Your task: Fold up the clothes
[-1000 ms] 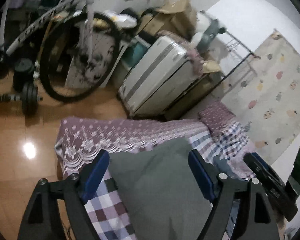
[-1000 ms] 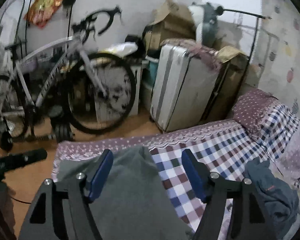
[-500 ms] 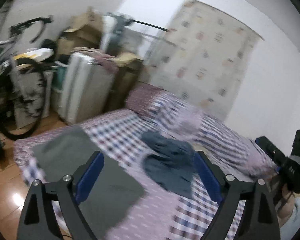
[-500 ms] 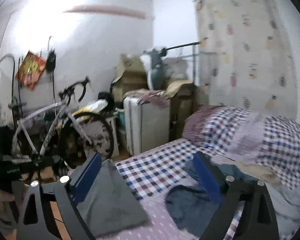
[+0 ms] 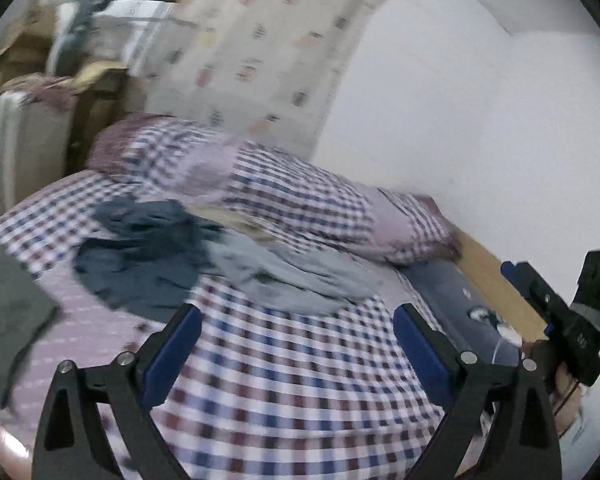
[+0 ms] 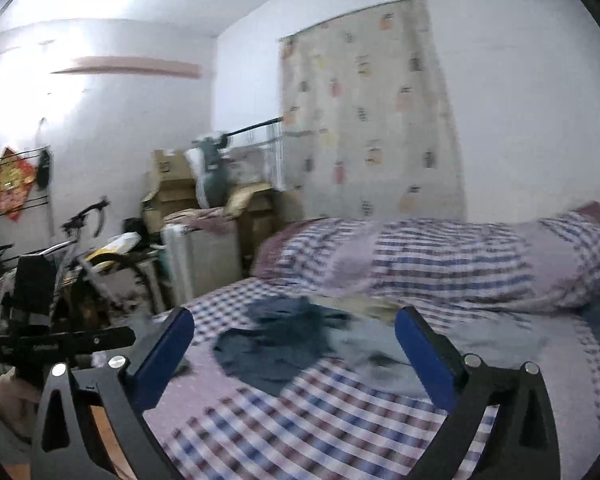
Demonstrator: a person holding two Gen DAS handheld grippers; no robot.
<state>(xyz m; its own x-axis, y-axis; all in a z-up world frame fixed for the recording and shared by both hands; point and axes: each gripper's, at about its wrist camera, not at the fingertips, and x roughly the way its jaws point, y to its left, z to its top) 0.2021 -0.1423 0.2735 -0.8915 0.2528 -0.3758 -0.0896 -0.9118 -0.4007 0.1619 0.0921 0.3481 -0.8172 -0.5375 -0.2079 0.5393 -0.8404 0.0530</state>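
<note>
Holding both the left gripper (image 5: 296, 344) and right gripper (image 6: 294, 344) spread and empty above the checked bed (image 5: 300, 400), we face the crumpled dark blue garment (image 5: 140, 256) and grey-blue garment (image 5: 284, 276), heaped within reach.

bedsheet (image 5: 292, 392) blue/maroon/white check; crumpled shirt (image 5: 140, 256) dark blue, garment beside it (image 5: 296, 276) pale grey-blue (curtain (image 6: 372, 120) cream, fruit print)

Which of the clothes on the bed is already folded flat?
The dark grey garment at the left edge of the bed. It lies flat with straight edges, while the dark blue garment and the light blue garment lie crumpled together.
</note>
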